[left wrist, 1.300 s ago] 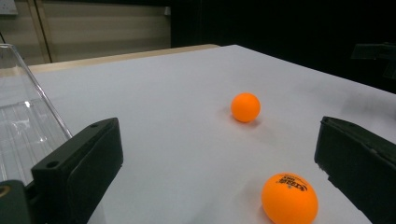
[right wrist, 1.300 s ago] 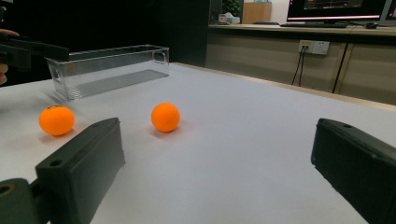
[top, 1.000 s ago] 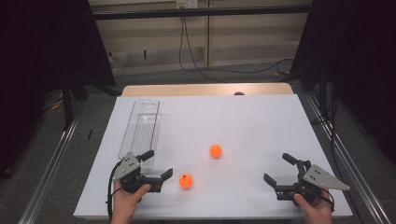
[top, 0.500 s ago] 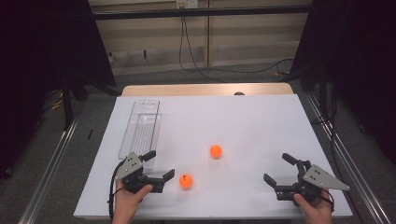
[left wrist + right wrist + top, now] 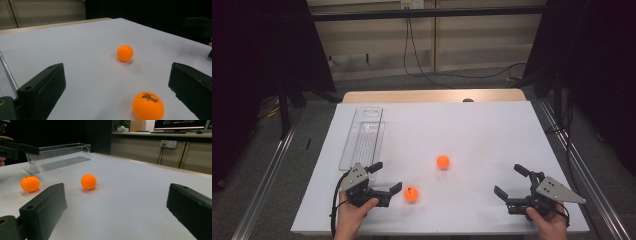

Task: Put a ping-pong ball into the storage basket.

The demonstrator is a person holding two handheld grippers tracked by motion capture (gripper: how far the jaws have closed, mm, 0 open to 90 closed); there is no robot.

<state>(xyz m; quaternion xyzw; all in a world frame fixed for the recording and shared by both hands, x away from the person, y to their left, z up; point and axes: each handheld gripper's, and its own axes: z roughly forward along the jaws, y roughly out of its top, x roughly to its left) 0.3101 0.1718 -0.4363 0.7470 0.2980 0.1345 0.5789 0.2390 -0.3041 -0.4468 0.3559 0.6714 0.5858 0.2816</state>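
White tabletop fills the scene, a smooth sheet laid over a wooden table [image 5: 432, 96] whose bare far edge peeks out beyond it. Dark curtains hang at both sides, grey floor runs round, and cables trail down the pale back wall. The right gripper view catches a lit monitor on a far counter, cut off by the top of the frame.

Left gripper [image 5: 389, 180] is down low on the table, jaws spread wide, holding nothing. Just ahead of its jaws, nearer the right-hand one, sits the near orange ball [image 5: 411, 194], dark printing on its top, though the lettering is too small to read. The far orange ball [image 5: 442, 161] lies farther out beyond it, well apart from both grippers.

Right gripper [image 5: 512, 182] is wide open too and empty, with both balls well off to its left. A clear plastic tray [image 5: 362, 137] stretches away just beyond the left gripper; its transparent walls are hard to trace against the white.
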